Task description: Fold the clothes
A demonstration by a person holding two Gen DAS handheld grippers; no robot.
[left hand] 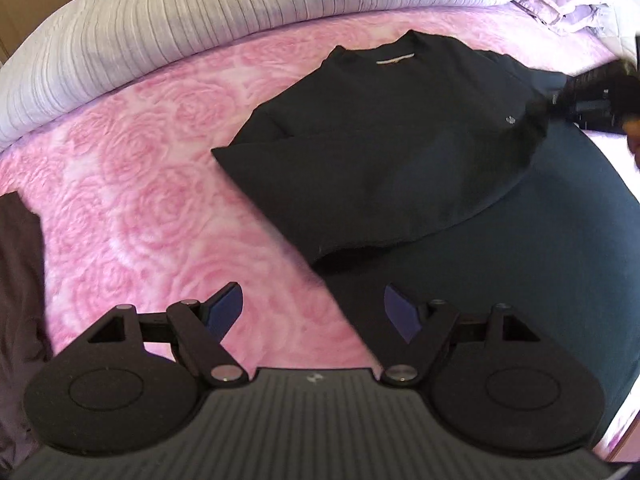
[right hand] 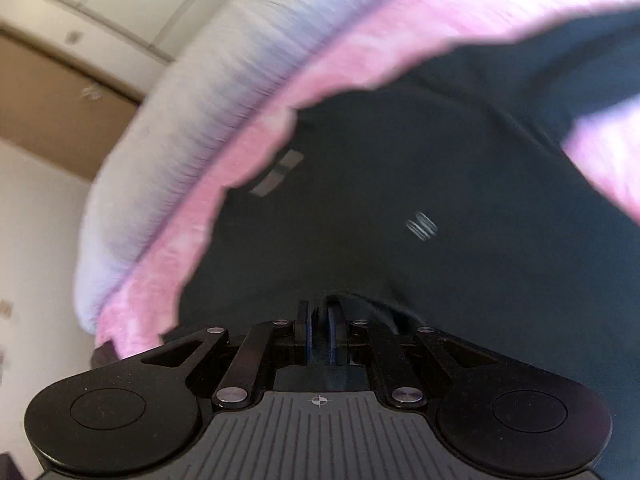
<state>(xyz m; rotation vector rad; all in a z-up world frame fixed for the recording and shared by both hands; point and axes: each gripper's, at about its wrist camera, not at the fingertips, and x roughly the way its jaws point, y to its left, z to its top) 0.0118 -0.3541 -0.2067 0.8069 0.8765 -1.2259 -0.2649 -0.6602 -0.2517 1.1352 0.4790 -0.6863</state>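
Note:
A dark sweatshirt (left hand: 384,140) lies on the pink rose-patterned bedspread (left hand: 132,208), collar at the far side, with one side folded over its middle. My left gripper (left hand: 314,312) is open and empty, hovering above the bedspread near the garment's lower edge. My right gripper (right hand: 320,332) is shut on a fold of the sweatshirt (right hand: 400,200); in the left wrist view the right gripper (left hand: 592,96) shows at the garment's far right side. A small logo (right hand: 421,226) and a neck label (right hand: 280,174) show, blurred by motion.
A white ribbed blanket (left hand: 160,36) lies rolled along the far side of the bed. A lilac pillow (left hand: 560,4) sits at the far right. A brown cloth (left hand: 18,280) lies at the left edge. A wall and wooden furniture (right hand: 52,112) stand beyond the bed.

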